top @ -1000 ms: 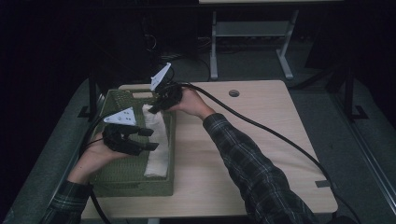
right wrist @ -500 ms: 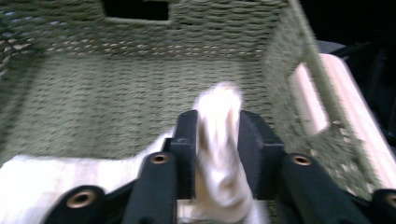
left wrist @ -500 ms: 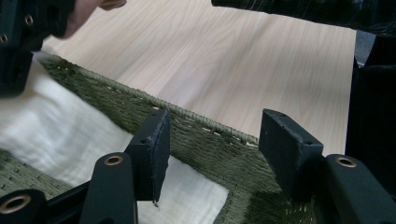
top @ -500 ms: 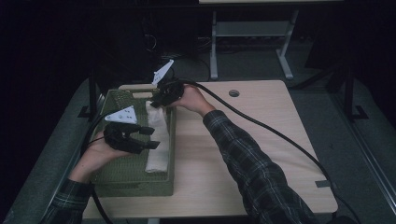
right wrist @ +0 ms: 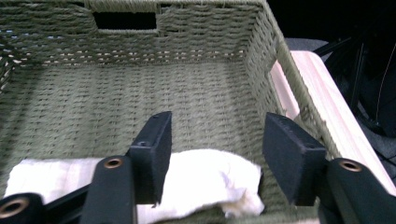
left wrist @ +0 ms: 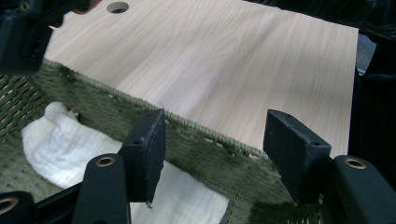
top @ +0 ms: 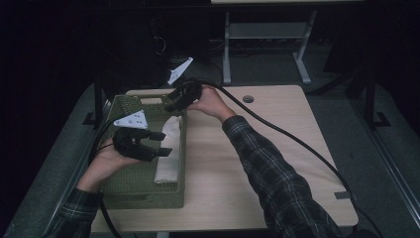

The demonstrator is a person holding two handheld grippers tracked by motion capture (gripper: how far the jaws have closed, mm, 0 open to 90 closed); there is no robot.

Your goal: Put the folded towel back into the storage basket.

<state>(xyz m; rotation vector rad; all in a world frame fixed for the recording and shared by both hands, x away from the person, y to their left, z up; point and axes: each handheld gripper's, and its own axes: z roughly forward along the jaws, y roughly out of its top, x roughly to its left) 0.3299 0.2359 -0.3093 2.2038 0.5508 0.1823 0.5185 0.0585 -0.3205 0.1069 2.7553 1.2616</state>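
Note:
A green woven basket (top: 124,186) stands at the table's left side. A white folded cloth (top: 167,151) lies inside it along the right wall. My right gripper (top: 171,105) hovers over the basket's far right corner, above the cloth's far end (right wrist: 201,182). Its jaws have just been opening and stand open (right wrist: 215,140) with nothing pressed between them. My left gripper (top: 162,144) hangs over the basket's middle, beside the cloth (left wrist: 70,144). Its jaws (left wrist: 215,140) have just been opening a little more; they are open and empty above the basket's right wall.
The light wooden table (top: 257,148) stretches to the right of the basket, with a round cable hole (top: 248,99) near its far edge. A thick black cable (top: 297,144) trails from the right gripper across the table. The basket's far wall has a handle slot (right wrist: 125,20).
The right gripper's jaws have opened and it has drawn slightly away toward the basket's far right corner, leaving the cloth lying in the basket. The left hand has stayed put.

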